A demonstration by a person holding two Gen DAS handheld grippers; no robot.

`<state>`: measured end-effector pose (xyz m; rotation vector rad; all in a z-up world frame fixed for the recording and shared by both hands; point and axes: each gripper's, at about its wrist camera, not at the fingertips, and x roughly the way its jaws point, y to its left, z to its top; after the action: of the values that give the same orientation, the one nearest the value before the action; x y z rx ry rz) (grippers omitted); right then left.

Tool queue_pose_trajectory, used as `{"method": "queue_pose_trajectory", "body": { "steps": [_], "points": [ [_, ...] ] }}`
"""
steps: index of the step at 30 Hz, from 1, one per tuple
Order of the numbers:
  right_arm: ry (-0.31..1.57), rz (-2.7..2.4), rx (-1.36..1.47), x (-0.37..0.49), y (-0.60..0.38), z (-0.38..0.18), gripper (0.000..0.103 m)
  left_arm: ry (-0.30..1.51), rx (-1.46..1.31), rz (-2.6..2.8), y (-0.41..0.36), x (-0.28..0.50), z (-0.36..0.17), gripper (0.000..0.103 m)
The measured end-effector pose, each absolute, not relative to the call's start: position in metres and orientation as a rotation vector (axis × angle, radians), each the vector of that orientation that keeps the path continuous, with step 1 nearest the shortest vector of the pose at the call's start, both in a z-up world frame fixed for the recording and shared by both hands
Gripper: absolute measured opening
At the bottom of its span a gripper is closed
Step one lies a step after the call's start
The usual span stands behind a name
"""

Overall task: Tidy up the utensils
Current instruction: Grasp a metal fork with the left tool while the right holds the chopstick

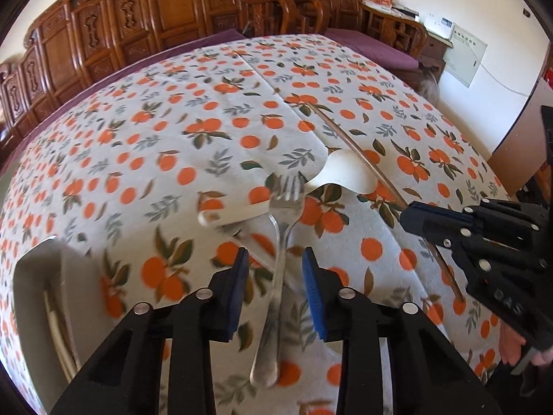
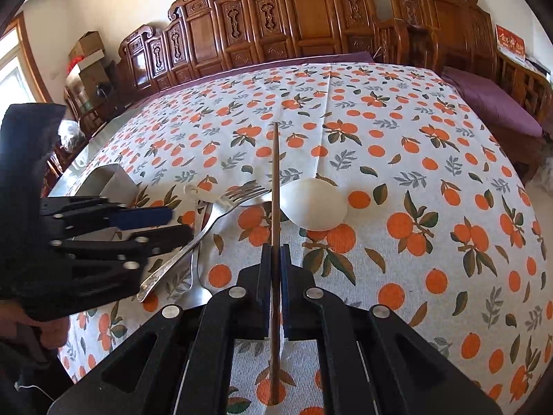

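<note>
A metal fork [image 1: 278,259] lies on the orange-print tablecloth, its handle between the open fingers of my left gripper [image 1: 275,263]. A white spoon [image 1: 345,173] lies under the fork's tines. My right gripper [image 2: 275,252] is shut on a brown chopstick [image 2: 275,180] that points away over the spoon [image 2: 316,204]. In the right wrist view the fork [image 2: 207,224] lies left of the chopstick, with the left gripper [image 2: 179,224] over its handle. The right gripper [image 1: 411,216] shows at the right of the left wrist view, holding the chopstick [image 1: 356,148].
A metal utensil holder [image 1: 45,294] stands at the table's left edge, with a pale utensil inside; it also shows in the right wrist view [image 2: 110,181]. Carved wooden chairs [image 2: 293,27] line the far side. A purple-cushioned bench [image 2: 490,100] is at the right.
</note>
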<state>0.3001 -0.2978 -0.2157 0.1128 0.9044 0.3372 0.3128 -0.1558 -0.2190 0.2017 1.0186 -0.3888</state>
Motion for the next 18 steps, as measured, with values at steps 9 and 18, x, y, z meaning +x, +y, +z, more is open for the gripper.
{"method": "queue_pose_trajectory", "body": {
  "steps": [9, 18],
  "points": [
    [0.907, 0.354, 0.135, 0.302, -0.297, -0.216, 0.006, 1.058, 0.209, -0.382, -0.168, 0.332, -0.238, 0.02],
    [0.907, 0.359, 0.14, 0.302, -0.296, -0.216, 0.006, 1.047, 0.248, -0.385, -0.175, 0.333, -0.244, 0.008]
  ]
}}
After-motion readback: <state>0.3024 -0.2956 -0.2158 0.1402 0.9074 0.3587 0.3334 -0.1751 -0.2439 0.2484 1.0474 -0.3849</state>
